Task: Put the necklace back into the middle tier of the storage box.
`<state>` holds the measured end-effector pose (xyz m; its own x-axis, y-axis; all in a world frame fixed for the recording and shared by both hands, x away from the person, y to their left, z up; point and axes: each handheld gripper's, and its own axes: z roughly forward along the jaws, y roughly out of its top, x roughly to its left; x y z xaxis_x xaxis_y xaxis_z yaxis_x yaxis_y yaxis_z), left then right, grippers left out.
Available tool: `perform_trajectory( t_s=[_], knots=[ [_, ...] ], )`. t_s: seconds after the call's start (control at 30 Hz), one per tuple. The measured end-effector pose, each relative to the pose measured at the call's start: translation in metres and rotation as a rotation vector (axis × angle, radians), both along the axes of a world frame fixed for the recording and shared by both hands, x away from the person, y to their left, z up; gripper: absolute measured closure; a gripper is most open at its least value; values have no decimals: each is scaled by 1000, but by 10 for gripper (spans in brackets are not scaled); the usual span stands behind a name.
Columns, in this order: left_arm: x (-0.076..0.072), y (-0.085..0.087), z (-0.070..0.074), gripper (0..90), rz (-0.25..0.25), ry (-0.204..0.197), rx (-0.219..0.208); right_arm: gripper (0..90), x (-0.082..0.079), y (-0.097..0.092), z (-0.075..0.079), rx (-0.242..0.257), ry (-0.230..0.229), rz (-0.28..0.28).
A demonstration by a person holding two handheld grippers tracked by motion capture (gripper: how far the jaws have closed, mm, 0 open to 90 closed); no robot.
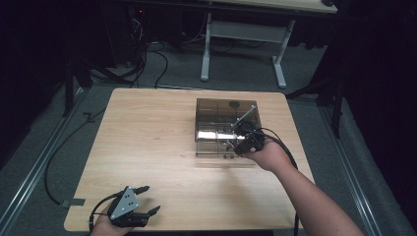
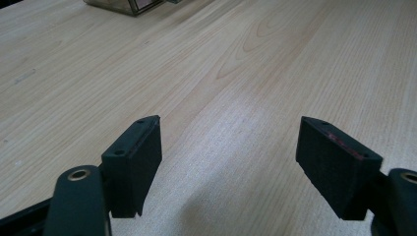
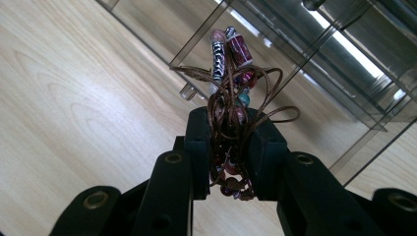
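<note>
Beaded cord bundle carried at the clear box

The right gripper (image 3: 231,147) clenched a beaded cord bundle (image 3: 231,98) just ahead of the clear compartment box (image 3: 314,73); cords dangled loose, so lowering slowly would avoid snagging dividers. The left gripper (image 2: 231,162) rested released.

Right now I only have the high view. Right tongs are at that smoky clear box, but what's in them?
Observer: The right tongs are shut on a beaded cord bundle, brown cord with red, silver and teal beads.
Operator: Inside the clear box already?
Observer: The right gripper view shows the beads against the clear box, by its dividers; I cannot tell whether they are past the rim.
Operator: Left tongs holding anything?
Observer: No. The left tongs are open, with bare wooden table between the pads.
</note>
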<state>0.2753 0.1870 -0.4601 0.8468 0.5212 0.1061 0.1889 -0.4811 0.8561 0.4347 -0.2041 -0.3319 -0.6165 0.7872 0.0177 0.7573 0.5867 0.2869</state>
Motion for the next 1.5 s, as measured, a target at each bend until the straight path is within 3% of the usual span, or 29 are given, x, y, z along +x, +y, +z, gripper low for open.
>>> perform_trajectory(
  t_s=[0.1, 0.57, 0.7, 0.87, 1.03, 1.1, 1.2, 1.5],
  knots=[
    [0, 0, 0, 260, 0, 0, -1, 741, 6, 2, -4, -14, 11, -17],
    [0, 1, 0, 260, -3, 4, 1, 740, 29, 12, -25, -57, 40, 7],
    [0, 1, 0, 260, -4, 4, 1, 740, 32, 16, -26, -56, 51, -1],
    [0, 1, 0, 260, -4, 4, 2, 741, 37, 20, -29, -64, 50, 29],
    [0, 0, 0, 260, -4, 4, 3, 740, 37, 23, -32, -80, 59, 8],
    [0, 0, 0, 260, -3, 3, 2, 740, 40, 22, -34, -83, 49, 38],
    [0, 0, 0, 260, -4, 4, 2, 739, 41, 23, -36, -83, 50, 39],
    [0, 0, 0, 260, -4, 4, 3, 732, 45, 26, -46, -87, 77, 34]
  ],
)
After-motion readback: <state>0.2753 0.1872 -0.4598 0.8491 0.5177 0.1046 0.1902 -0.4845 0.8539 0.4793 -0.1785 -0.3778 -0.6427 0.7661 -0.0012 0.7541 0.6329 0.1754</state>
